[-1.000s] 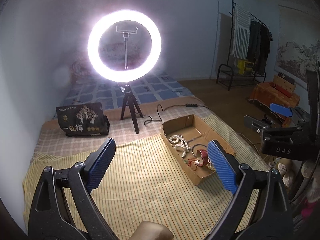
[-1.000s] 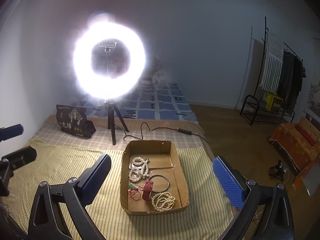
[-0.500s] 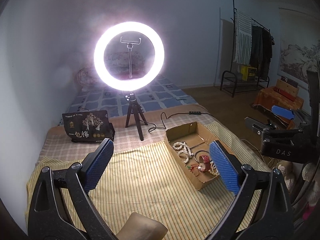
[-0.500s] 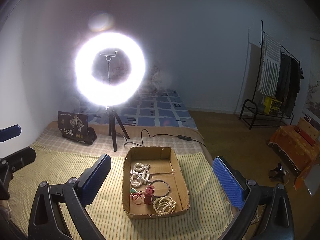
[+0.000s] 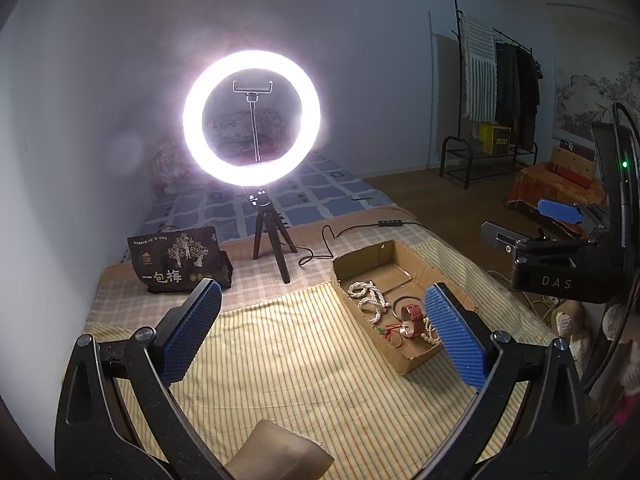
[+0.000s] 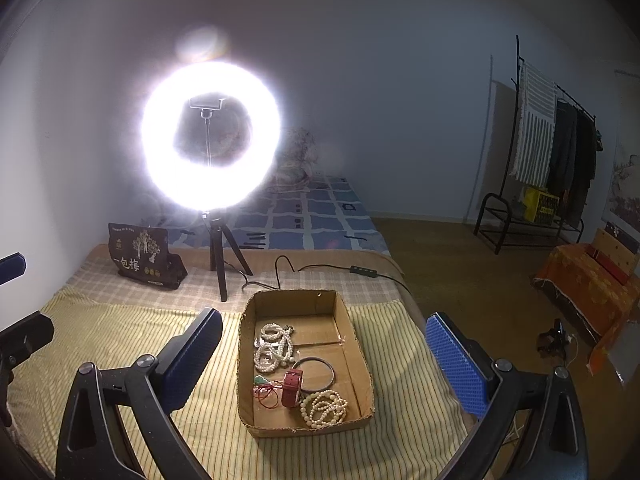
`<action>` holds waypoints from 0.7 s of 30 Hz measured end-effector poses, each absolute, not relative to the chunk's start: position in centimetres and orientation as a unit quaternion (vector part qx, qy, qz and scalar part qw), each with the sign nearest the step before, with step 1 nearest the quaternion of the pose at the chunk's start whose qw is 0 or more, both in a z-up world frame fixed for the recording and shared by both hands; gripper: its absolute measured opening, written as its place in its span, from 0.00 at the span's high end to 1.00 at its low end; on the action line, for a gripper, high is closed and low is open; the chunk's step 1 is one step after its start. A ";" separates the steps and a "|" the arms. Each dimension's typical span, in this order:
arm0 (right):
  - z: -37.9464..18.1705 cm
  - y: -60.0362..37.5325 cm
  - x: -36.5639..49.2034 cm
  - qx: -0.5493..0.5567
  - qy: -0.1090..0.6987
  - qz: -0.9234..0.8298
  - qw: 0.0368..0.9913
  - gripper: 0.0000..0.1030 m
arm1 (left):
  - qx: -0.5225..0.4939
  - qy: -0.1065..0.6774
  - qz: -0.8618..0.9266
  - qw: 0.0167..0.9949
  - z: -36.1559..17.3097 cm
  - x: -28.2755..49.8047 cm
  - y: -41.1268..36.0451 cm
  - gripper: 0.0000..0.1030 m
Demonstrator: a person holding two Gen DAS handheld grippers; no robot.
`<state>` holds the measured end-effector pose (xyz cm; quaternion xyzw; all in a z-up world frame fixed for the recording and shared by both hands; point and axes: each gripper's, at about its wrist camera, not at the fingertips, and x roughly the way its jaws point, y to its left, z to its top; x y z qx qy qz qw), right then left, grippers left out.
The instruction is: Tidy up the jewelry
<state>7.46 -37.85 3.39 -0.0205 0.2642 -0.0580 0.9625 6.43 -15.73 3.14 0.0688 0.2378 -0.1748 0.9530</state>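
A shallow cardboard tray (image 6: 245, 344) lies on a yellow striped cloth (image 6: 120, 340) and holds jewelry: white bead strands (image 6: 274, 346), a dark bangle (image 6: 318, 374), a red strap (image 6: 291, 389), a red cord with a green piece (image 6: 265, 390) and a pearl bracelet (image 6: 323, 408). My right gripper (image 6: 324, 354) is open and empty, raised above the tray. My left gripper (image 5: 322, 334) is open and empty, held over the cloth to the left of the tray (image 5: 362, 264). The right gripper's fingertips (image 5: 558, 210) show at the right of the left wrist view.
A lit ring light on a small tripod (image 6: 220, 264) stands behind the tray, its cable (image 6: 332, 268) running right. A black printed bag (image 6: 144, 256) stands at the back left. Beyond is a blue patterned mattress (image 6: 320, 216) and a clothes rack (image 6: 552, 152).
Both grippers have tilted or risen a little, so the ring light and tray sit lower in both views. Both grippers stay open and empty. The jewelry has not moved.
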 end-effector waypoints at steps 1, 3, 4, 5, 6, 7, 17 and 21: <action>3.4 -37.8 7.5 -0.021 0.265 -0.058 0.962 0.00 | 0.070 0.238 -0.174 0.953 3.1 6.4 -15.7 0.00; 3.3 -37.8 7.5 -0.021 0.266 -0.057 0.962 0.00 | 0.071 0.237 -0.174 0.953 3.1 6.4 -15.7 0.00; 3.3 -37.7 7.5 -0.022 0.266 -0.057 0.962 0.00 | 0.071 0.237 -0.174 0.953 3.1 6.4 -15.7 0.00; 3.3 -37.7 7.5 -0.022 0.266 -0.056 0.962 0.00 | 0.070 0.238 -0.174 0.953 3.1 6.4 -15.7 0.00; 3.3 -37.6 7.6 -0.023 0.266 -0.056 0.962 0.00 | 0.070 0.238 -0.175 0.953 3.1 6.4 -15.7 0.00; 3.3 -37.6 7.6 -0.023 0.266 -0.056 0.962 0.00 | 0.069 0.238 -0.175 0.953 3.1 6.3 -15.7 0.00; 3.1 -37.4 7.7 -0.024 0.268 -0.056 0.961 0.00 | 0.072 0.238 -0.174 0.953 3.0 6.4 -15.6 0.00; 3.0 -37.3 7.7 -0.024 0.270 -0.056 0.961 0.00 | 0.072 0.238 -0.174 0.953 3.0 6.3 -15.6 0.00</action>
